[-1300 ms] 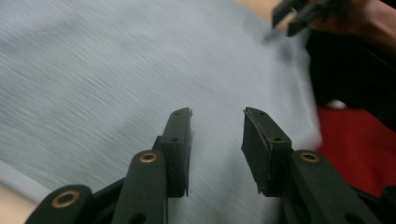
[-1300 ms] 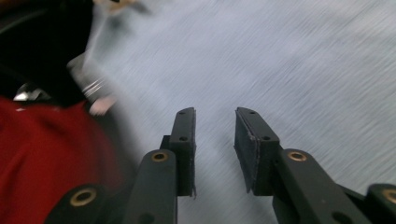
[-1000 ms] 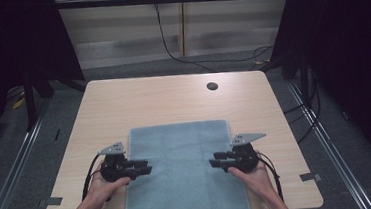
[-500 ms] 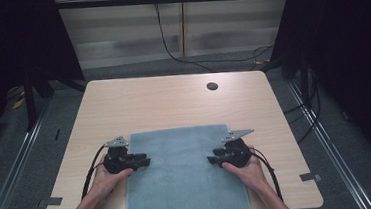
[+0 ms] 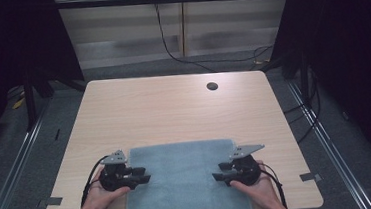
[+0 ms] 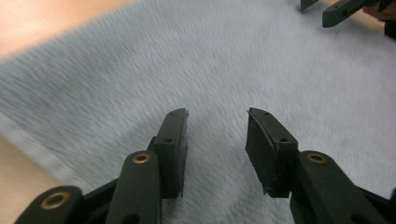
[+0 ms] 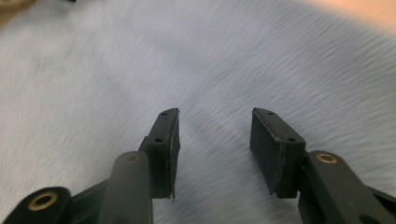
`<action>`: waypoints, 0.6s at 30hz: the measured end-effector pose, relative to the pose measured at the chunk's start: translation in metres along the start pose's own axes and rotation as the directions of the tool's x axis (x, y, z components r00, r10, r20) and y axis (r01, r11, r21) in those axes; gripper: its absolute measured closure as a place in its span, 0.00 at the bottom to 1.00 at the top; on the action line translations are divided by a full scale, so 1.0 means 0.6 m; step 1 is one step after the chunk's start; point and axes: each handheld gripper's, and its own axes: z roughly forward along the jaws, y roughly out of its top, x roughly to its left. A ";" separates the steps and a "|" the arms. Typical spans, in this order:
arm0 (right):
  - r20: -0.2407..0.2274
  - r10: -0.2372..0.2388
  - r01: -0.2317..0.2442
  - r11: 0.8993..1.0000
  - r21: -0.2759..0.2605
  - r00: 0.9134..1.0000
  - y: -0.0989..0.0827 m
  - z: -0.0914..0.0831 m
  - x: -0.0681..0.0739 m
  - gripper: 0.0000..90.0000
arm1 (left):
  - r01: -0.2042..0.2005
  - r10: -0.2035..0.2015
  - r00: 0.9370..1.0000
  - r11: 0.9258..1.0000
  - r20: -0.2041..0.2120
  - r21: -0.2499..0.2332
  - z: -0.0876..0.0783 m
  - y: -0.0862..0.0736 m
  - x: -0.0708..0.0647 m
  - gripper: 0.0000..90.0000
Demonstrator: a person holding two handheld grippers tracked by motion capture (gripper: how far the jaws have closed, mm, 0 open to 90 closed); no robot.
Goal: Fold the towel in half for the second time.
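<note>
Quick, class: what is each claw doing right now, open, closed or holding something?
Left claw: open, jaws just widened, nothing gripped, over the grey towel.
Right claw: open, jaws just widened, nothing gripped, over the same towel.

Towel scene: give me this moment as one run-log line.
towel: flat, near table edge | left gripper: open over towel, jaws just opened | right gripper: open over towel, jaws just opened

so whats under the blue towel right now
The towel lies flat on the wooden table, its near end running out of the high view. Whatever the cloth covers is hidden. Both tongs, left and right, sit over its side edges, open, having just widened.
</note>
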 end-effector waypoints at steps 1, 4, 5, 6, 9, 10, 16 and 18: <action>0.000 0.015 -0.015 0.999 -0.028 1.000 0.005 -0.005 -0.009 0.56 | 0.002 -0.002 1.000 1.000 -0.018 -0.020 -0.004 0.009 0.009 0.63; 0.049 0.046 -0.041 0.996 -0.082 0.998 0.033 -0.021 -0.050 0.54 | 0.038 -0.041 0.998 0.998 -0.046 -0.052 -0.010 0.028 0.037 0.59; 0.062 0.055 -0.049 0.995 -0.089 0.997 0.039 -0.022 -0.064 0.54 | 0.064 -0.067 0.996 0.996 -0.053 -0.058 -0.012 0.034 0.046 0.58; 0.081 0.068 -0.060 0.994 -0.091 0.994 0.044 -0.022 -0.078 0.52 | 0.067 -0.071 0.996 0.995 -0.058 -0.068 -0.013 0.039 0.052 0.56; 0.112 0.109 -0.096 0.989 -0.116 0.988 0.050 -0.020 -0.111 0.50 | 0.072 -0.077 0.994 0.995 -0.083 -0.066 -0.011 0.047 0.064 0.55; 0.119 0.107 -0.094 0.989 -0.114 0.987 0.050 -0.018 -0.121 0.50 | 0.072 -0.078 0.993 0.995 -0.087 -0.066 -0.011 0.050 0.069 0.54; 0.126 0.143 -0.128 0.985 -0.114 0.982 0.051 -0.013 -0.157 0.49 | 0.111 -0.118 0.986 0.991 -0.121 -0.069 -0.001 0.045 0.107 0.53; 0.124 0.142 -0.130 0.987 -0.098 0.982 0.050 -0.004 -0.163 0.50 | 0.126 -0.131 0.981 0.991 -0.143 -0.045 0.004 0.043 0.119 0.53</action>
